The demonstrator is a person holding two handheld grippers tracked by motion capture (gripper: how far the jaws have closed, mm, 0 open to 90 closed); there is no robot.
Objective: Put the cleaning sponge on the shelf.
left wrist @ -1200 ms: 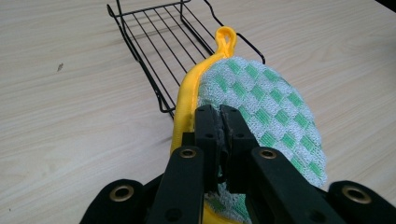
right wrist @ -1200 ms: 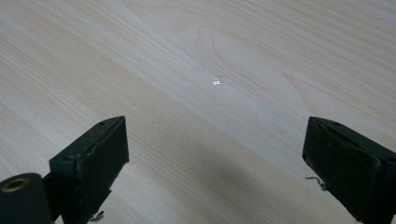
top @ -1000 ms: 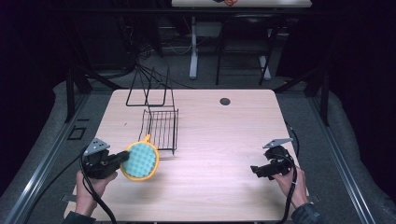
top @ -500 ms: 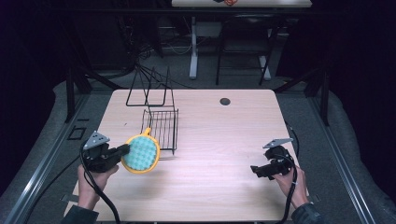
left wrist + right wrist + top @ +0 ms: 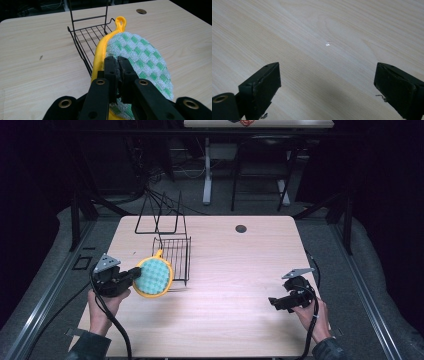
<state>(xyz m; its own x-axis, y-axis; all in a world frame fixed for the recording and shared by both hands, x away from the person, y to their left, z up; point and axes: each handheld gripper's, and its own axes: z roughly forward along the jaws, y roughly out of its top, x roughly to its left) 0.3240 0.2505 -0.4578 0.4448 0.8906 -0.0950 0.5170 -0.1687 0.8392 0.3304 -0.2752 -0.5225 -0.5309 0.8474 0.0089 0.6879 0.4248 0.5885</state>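
Wooden table (image 5: 235,285), dark room. Left gripper (image 5: 134,274) is clamped on the pot holder (image 5: 154,277), rack (image 5: 175,255) at 1 o'clock; I'd lead loop-first, slowly. Right gripper (image 5: 274,302) gapes idle.

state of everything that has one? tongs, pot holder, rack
left tongs: shut on the pot holder
right tongs: open, nothing between them, over bare table
pot holder: held on edge, lifted, loop toward the rack
wire rack: unloaded, standing on the table
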